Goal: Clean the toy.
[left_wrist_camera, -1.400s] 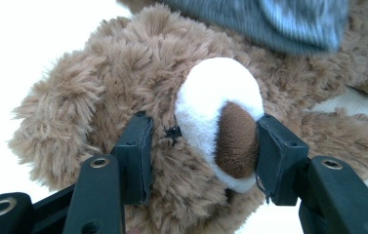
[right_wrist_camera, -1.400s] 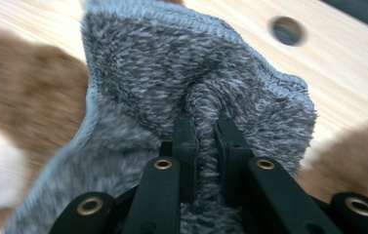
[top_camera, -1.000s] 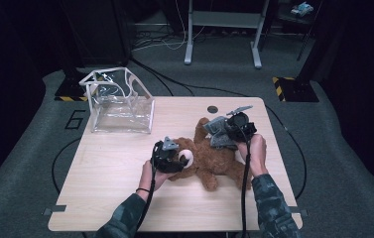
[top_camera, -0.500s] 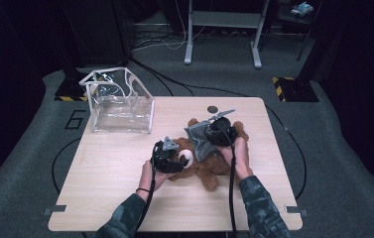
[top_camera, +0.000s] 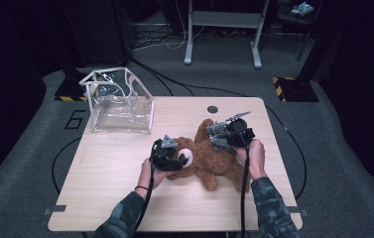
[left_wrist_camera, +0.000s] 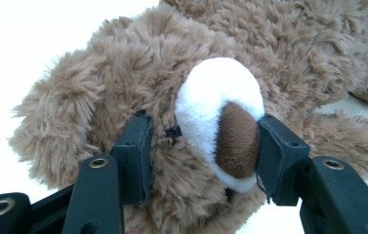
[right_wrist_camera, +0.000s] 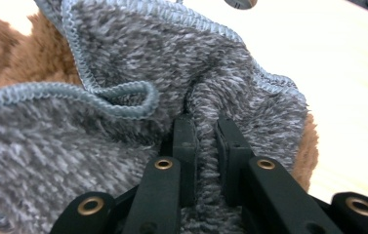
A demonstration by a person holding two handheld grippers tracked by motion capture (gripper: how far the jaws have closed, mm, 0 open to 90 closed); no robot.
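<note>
A brown teddy bear [top_camera: 214, 161] lies on the wooden table [top_camera: 105, 173], head to the left. My left gripper [top_camera: 179, 159] clamps its head: in the left gripper view the pads [left_wrist_camera: 137, 146] press into the fur on either side of the white muzzle [left_wrist_camera: 215, 102], and the left gripper [left_wrist_camera: 206, 146] is shut on it. My right gripper [top_camera: 221, 139] rests on the bear's upper body. In the right gripper view the right gripper [right_wrist_camera: 206, 129] pinches a fold of grey fuzzy cloth [right_wrist_camera: 123, 58] that lies over the brown fur [right_wrist_camera: 15, 53].
A clear plastic bag [top_camera: 120, 106] with white edging stands open at the table's back left. A small dark round hole [top_camera: 213, 109] sits near the back edge. A metal stand [top_camera: 221, 37] is on the floor behind.
The right gripper with the grey cloth swept left across the bear, then came back right and a little lower. The left gripper and the bear's head stayed put.
</note>
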